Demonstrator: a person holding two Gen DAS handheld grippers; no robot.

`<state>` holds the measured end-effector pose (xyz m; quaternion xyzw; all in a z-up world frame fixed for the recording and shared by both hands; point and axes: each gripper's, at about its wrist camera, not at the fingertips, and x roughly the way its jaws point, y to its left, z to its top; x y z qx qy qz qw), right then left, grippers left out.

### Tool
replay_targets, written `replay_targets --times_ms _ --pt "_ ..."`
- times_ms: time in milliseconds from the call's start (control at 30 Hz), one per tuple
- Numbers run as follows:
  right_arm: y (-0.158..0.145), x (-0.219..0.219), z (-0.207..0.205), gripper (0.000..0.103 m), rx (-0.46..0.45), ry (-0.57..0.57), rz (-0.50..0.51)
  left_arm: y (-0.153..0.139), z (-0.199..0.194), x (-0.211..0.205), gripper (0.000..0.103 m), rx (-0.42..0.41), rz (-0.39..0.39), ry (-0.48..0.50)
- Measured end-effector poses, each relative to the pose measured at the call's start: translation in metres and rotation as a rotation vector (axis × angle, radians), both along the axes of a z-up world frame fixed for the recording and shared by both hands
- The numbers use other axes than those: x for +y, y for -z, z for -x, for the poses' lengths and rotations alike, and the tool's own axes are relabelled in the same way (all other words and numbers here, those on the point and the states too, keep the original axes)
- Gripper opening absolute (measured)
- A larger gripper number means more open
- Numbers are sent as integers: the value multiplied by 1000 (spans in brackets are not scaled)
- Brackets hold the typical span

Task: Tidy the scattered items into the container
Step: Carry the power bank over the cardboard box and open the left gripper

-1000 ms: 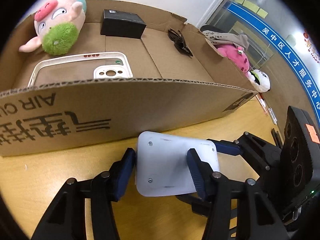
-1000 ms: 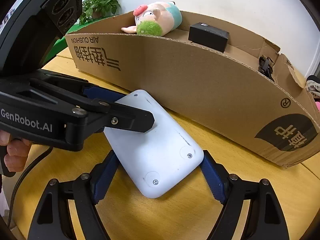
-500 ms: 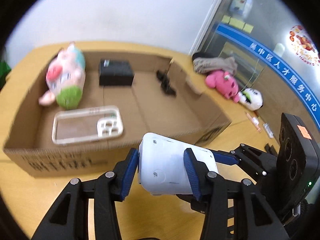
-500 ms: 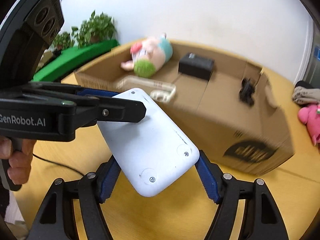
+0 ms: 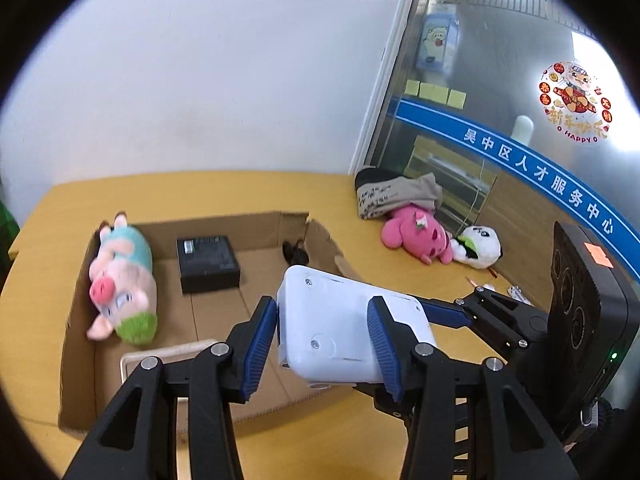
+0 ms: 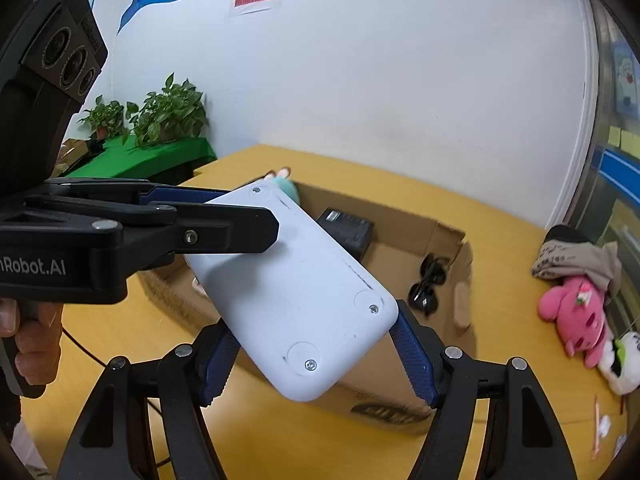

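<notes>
A white flat device (image 5: 332, 328) hangs in the air over the near edge of the open cardboard box (image 5: 80, 320). My left gripper (image 5: 322, 344) is shut on it, blue pads on both sides. My right gripper (image 6: 316, 356) grips the lower end of the same white device (image 6: 288, 288). In the right wrist view the left gripper's finger (image 6: 240, 228) crosses the device's top. Inside the box lie a pig plush (image 5: 124, 280), a black box (image 5: 208, 258), sunglasses (image 6: 428, 284) and a phone case (image 5: 168, 354).
On the yellow table right of the box lie a pink plush (image 5: 416, 236), a panda plush (image 5: 478, 246) and a folded cloth (image 5: 396, 194). Small bits lie near the table's right edge. Potted plants (image 6: 168, 112) stand on a green stand. A person's hand (image 6: 32, 340) holds the left gripper.
Both grippers have risen with the white device, from the tabletop in front of the box to well above its front wall. The box interior now shows from above.
</notes>
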<state>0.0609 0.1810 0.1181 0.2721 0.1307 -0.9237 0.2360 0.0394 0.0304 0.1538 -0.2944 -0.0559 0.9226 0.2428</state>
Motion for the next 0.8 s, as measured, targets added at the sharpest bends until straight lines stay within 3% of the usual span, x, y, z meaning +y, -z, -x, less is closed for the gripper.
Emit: replay_targets --times_ms 333,800 --pt "-20 10 34 77 26 31 17 -17 42 15 46 21 27 34" --pt "3 32 87 77 -42 93 37 13 97 33 46 -28 43 79"
